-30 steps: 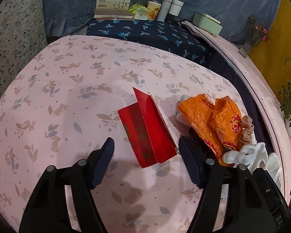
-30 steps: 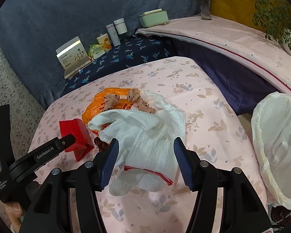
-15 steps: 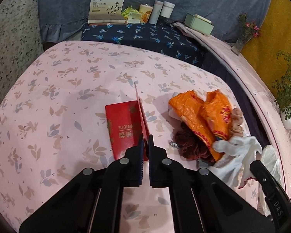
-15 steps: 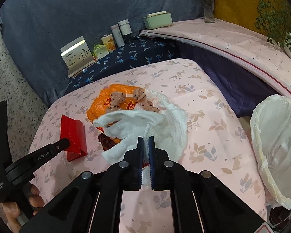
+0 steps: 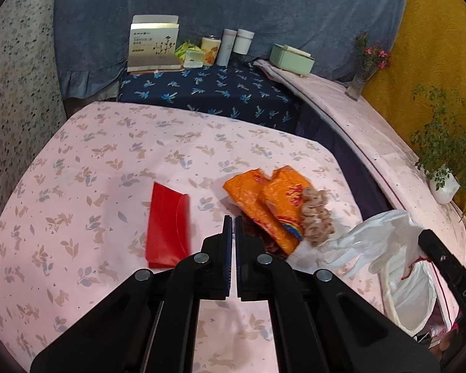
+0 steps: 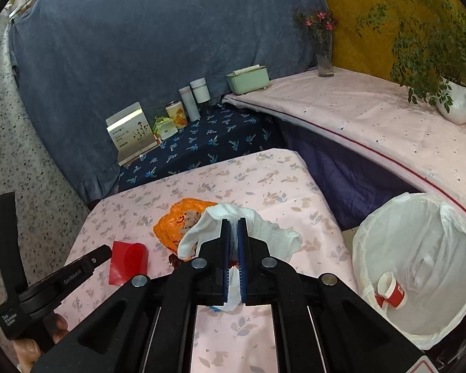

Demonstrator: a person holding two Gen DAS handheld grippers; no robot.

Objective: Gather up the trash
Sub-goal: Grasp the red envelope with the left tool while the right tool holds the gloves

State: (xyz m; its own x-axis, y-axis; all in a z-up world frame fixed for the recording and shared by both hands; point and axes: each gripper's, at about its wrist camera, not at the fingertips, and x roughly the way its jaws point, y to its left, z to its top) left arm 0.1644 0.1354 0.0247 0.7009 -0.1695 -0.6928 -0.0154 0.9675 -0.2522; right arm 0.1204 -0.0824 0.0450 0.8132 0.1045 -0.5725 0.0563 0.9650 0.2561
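Observation:
A red envelope lies flat on the pink leaf-print cloth, just left of my left gripper. That gripper is shut, and nothing shows between its jaws. The envelope also sits ahead of the left gripper's tip in the right wrist view. My right gripper is shut on a white glove, which hangs lifted off the table. The glove dangles at the right in the left wrist view. An orange plastic bag with a brown lump on it lies between them.
A bin with a white liner stands right of the table, with a red paper cup inside. Boxes and bottles line the dark blue cloth at the back. A potted plant and a vase stand on the right ledge.
Both grippers went from open to shut and rose. The right one closed on the white glove and lifted it. The left closed at the envelope's raised flap; the envelope now lies flat beside it.

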